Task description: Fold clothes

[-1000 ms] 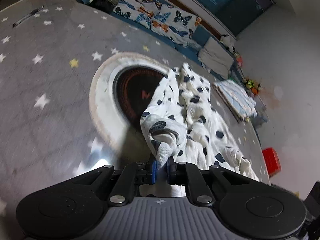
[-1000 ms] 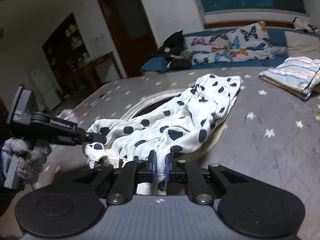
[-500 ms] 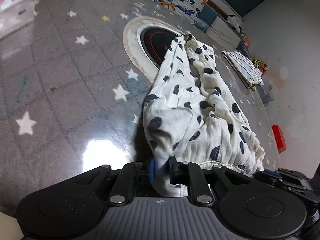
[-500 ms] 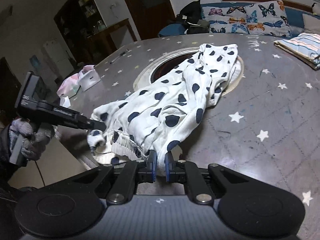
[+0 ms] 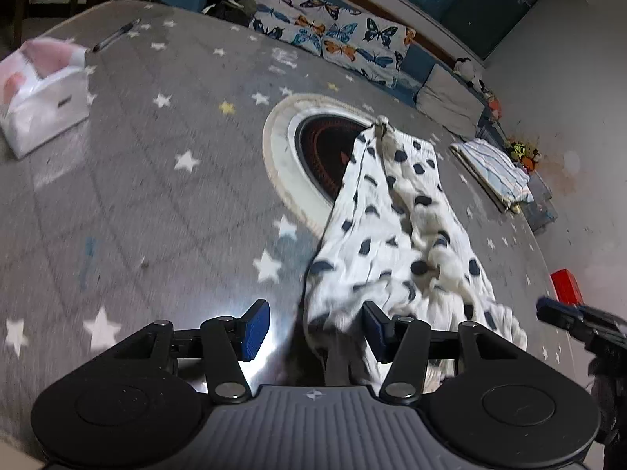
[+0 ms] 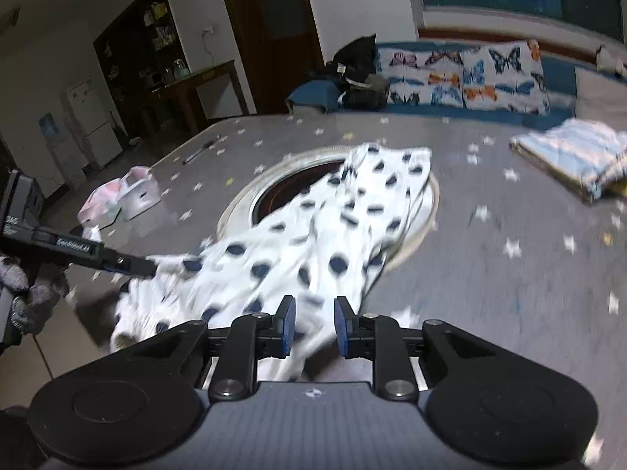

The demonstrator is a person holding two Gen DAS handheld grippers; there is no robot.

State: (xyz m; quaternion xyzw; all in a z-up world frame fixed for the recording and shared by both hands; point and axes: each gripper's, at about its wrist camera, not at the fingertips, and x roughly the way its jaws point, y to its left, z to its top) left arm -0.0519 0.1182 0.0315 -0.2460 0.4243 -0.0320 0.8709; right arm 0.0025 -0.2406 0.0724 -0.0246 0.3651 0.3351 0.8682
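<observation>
The spotted garment [image 5: 395, 235] is stretched long-ways across the starry table [image 5: 137, 196], from the round inset toward the near edge, its near end drooping between both grippers. Left gripper [image 5: 313, 331] and right gripper [image 6: 311, 327] are spread, nothing clamped. A folded striped cloth [image 6: 576, 160] is parked far right.

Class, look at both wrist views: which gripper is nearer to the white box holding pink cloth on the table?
Left. The left gripper sits on the white box side of the spotted garment; the right gripper is at the garment's opposite side, farther away.
</observation>
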